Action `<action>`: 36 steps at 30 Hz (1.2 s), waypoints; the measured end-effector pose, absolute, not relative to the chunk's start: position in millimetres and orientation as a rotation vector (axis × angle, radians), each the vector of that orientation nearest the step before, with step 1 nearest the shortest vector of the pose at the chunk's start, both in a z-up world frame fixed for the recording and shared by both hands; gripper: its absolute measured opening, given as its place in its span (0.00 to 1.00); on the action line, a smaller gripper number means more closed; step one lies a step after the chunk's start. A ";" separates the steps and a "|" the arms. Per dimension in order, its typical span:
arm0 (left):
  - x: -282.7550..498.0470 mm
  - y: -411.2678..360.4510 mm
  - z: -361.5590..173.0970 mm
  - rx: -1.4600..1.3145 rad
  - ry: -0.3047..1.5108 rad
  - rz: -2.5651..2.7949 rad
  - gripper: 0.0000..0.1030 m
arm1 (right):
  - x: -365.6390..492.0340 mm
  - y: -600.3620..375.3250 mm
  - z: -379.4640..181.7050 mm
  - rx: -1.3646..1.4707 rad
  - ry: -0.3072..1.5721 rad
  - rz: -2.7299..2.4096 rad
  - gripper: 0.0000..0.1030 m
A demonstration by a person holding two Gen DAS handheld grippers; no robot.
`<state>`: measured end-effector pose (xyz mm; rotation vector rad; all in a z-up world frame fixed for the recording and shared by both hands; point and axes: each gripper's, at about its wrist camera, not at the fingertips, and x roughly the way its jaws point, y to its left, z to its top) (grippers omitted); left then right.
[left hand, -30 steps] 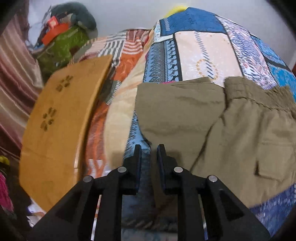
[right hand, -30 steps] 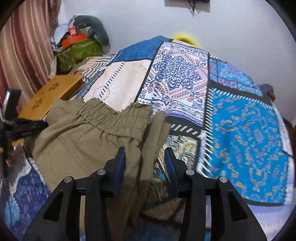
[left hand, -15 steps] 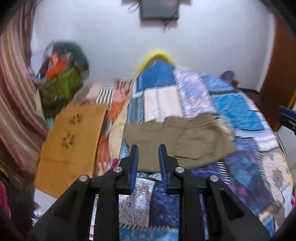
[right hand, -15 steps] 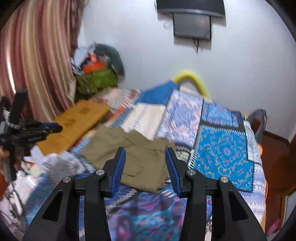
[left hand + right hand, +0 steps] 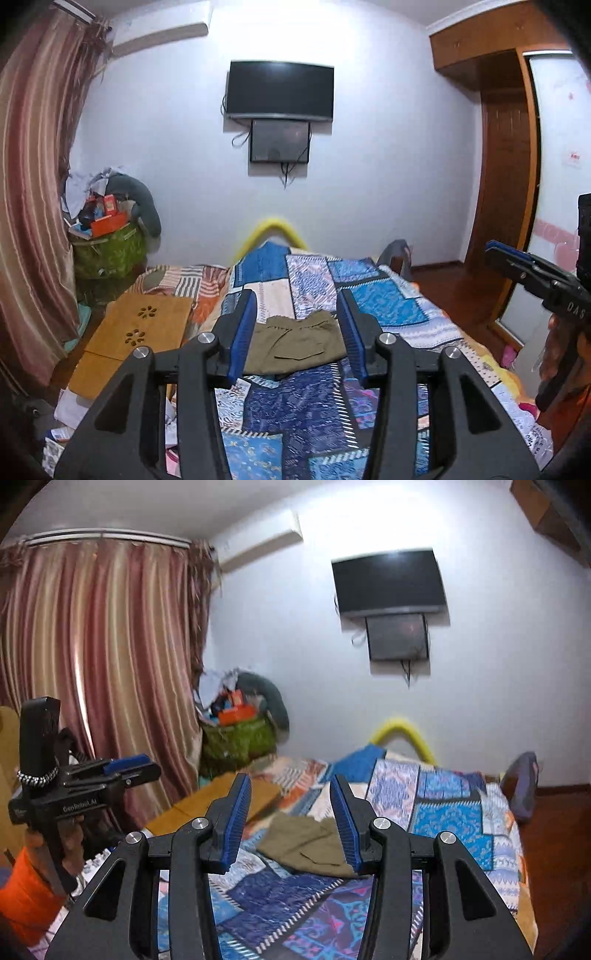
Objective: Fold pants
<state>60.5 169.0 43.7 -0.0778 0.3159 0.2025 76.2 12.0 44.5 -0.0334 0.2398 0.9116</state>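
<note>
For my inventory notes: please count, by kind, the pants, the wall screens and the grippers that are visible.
Pants: 1, khaki pants, folded on the bed.
Wall screens: 2, large screen, small screen.
Grippers: 2, left gripper, right gripper.
Total: 5

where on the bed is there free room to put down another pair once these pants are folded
Free: the quilt to the right of the folded pants, toward the wardrobe, and beyond them toward the wall. Crowded: the left side, with the wooden board and loose papers.
</note>
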 end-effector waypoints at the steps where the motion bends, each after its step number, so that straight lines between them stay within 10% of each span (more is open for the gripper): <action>1: 54.2 165.1 42.9 -0.080 0.306 0.201 0.44 | 68.6 13.3 43.5 -0.042 0.226 0.907 0.39; 6: 26.6 146.6 38.8 -0.061 0.260 0.202 0.65 | 40.5 22.4 32.7 -0.065 0.197 0.888 0.42; 11: 19.9 143.1 37.0 -0.046 0.232 0.233 0.78 | 35.9 27.7 27.6 -0.058 0.169 0.818 0.77; 19: 18.9 148.0 33.3 -0.052 0.224 0.241 0.99 | 45.3 24.8 26.3 -0.025 0.183 0.758 0.99; 36: 26.5 147.3 22.1 -0.041 0.244 0.236 1.00 | 32.1 11.3 17.8 -0.038 0.200 0.731 1.00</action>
